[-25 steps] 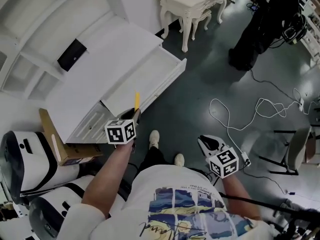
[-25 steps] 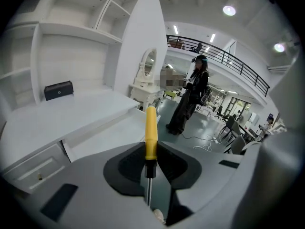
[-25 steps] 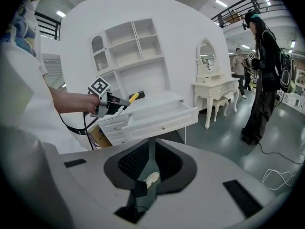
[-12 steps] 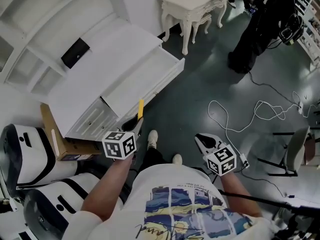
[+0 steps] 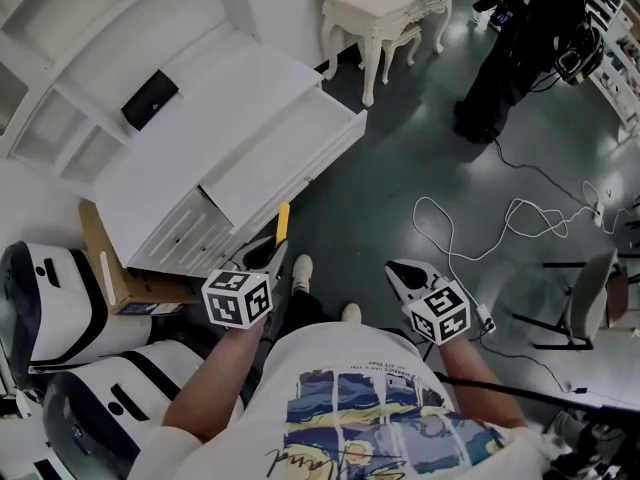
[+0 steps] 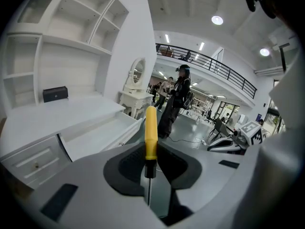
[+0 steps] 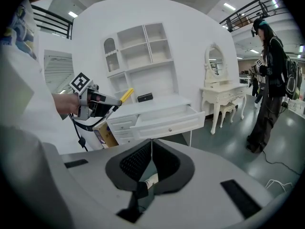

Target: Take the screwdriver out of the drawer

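Note:
A screwdriver (image 5: pixel 283 218) with a yellow handle (image 6: pixel 151 128) sticks up out of my left gripper (image 5: pixel 272 255), which is shut on its black collar and thin shaft. The left gripper (image 6: pixel 150 148) hangs in front of the white desk's open drawer (image 5: pixel 322 165), clear of it. The right gripper view shows the left gripper (image 7: pixel 102 101) and the screwdriver (image 7: pixel 126 95) raised beside the drawer (image 7: pixel 167 119). My right gripper (image 5: pixel 399 271) hovers over the floor to the right. Its jaws are closing, their tips (image 7: pixel 151 144) meet, and nothing is between them.
A small black box (image 5: pixel 150 99) rests on the desk (image 5: pixel 200 133). A cardboard box (image 5: pixel 108 273) and white-and-black machines (image 5: pixel 50 318) stand at the left. An ornate white table (image 5: pixel 385 3), a person in black (image 5: pixel 505 63) and white cables (image 5: pixel 470 230) lie beyond.
My left gripper has drawn back from the drawer towards my body with the screwdriver in it. The right gripper's jaws have come together while it stayed in place.

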The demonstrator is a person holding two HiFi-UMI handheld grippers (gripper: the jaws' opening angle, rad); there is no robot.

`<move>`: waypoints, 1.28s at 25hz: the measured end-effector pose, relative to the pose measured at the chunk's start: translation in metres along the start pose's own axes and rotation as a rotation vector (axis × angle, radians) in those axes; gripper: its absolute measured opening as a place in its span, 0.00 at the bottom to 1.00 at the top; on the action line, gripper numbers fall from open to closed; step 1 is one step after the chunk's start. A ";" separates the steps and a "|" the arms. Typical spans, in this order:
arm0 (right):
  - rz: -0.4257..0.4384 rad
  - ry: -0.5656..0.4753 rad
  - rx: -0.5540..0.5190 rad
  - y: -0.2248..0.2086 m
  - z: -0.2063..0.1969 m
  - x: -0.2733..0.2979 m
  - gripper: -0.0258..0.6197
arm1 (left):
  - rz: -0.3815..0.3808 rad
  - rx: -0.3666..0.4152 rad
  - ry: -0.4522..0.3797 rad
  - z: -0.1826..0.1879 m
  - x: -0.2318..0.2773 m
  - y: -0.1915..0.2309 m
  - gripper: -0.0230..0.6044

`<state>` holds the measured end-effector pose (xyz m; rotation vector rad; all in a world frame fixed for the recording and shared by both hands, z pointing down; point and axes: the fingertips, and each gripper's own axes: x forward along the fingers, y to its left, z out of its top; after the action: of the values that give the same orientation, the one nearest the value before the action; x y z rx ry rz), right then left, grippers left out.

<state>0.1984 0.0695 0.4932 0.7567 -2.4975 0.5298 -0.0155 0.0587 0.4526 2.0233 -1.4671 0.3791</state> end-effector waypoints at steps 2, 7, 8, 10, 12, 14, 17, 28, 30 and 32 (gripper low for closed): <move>0.002 -0.001 -0.004 0.001 0.000 0.000 0.09 | -0.002 -0.001 -0.003 0.000 -0.002 -0.002 0.18; 0.008 -0.001 -0.014 0.003 0.003 0.003 0.08 | -0.003 -0.006 -0.005 0.000 -0.005 -0.004 0.18; 0.009 -0.001 -0.016 0.003 0.004 0.004 0.08 | -0.003 -0.008 -0.004 -0.001 -0.005 -0.003 0.18; 0.012 0.000 -0.021 0.005 0.004 0.005 0.08 | -0.003 -0.010 -0.003 -0.002 -0.007 -0.004 0.18; 0.016 0.001 -0.024 0.006 0.005 0.006 0.08 | -0.004 -0.009 -0.001 -0.003 -0.008 -0.004 0.18; 0.019 0.003 -0.027 0.006 0.005 0.007 0.08 | -0.004 -0.008 0.001 -0.003 -0.008 -0.006 0.18; 0.023 0.005 -0.029 0.006 0.006 0.007 0.08 | -0.005 -0.006 0.004 -0.004 -0.009 -0.008 0.18; 0.028 0.008 -0.042 0.004 0.010 0.011 0.08 | -0.002 0.001 0.009 -0.002 -0.007 -0.006 0.18; 0.030 0.009 -0.042 0.004 0.010 0.012 0.08 | -0.002 0.003 0.009 -0.001 -0.006 -0.007 0.18; 0.033 0.009 -0.041 0.004 0.010 0.013 0.08 | -0.002 0.003 0.009 0.000 -0.006 -0.007 0.18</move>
<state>0.1833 0.0625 0.4914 0.6971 -2.5081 0.4910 -0.0113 0.0651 0.4472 2.0226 -1.4599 0.3895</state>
